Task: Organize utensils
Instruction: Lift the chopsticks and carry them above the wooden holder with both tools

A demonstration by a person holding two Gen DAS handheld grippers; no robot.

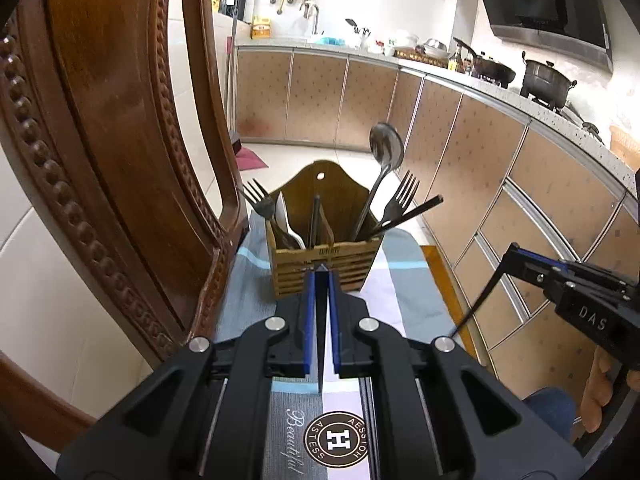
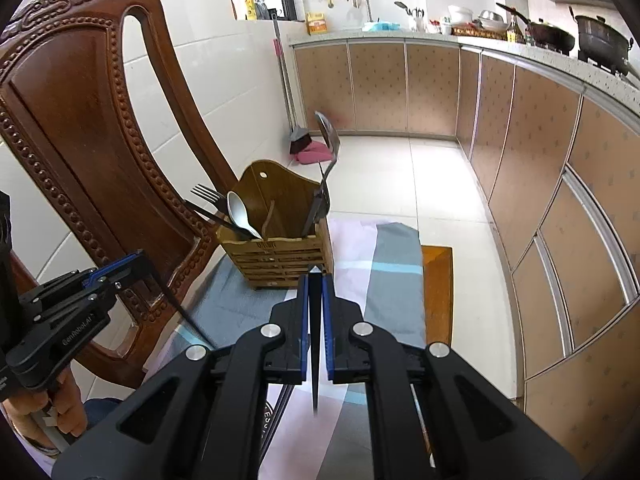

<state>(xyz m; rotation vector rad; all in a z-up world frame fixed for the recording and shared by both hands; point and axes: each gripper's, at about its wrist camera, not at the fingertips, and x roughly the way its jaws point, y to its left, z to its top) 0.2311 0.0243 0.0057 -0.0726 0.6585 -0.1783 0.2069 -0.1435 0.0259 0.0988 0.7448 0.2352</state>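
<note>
A wooden utensil holder [image 1: 322,258] [image 2: 280,254] stands on a patterned cloth [image 1: 248,280], with forks [image 1: 400,198], a metal spoon [image 1: 386,148], a white spoon [image 2: 240,210] and dark chopsticks in its compartments. My left gripper [image 1: 320,270] is shut on a dark chopstick [image 1: 321,328], just in front of the holder. My right gripper [image 2: 315,274] is shut on another dark chopstick [image 2: 315,360], also close to the holder. Each gripper shows in the other's view, the right one [image 1: 510,250] and the left one [image 2: 138,258], each with its chopstick hanging down.
A carved wooden chair [image 1: 120,152] [image 2: 92,120] stands close on the left of the holder. Kitchen cabinets [image 1: 500,184] with pots on the counter run along the right. More chopsticks [image 2: 280,404] lie on the cloth under my right gripper.
</note>
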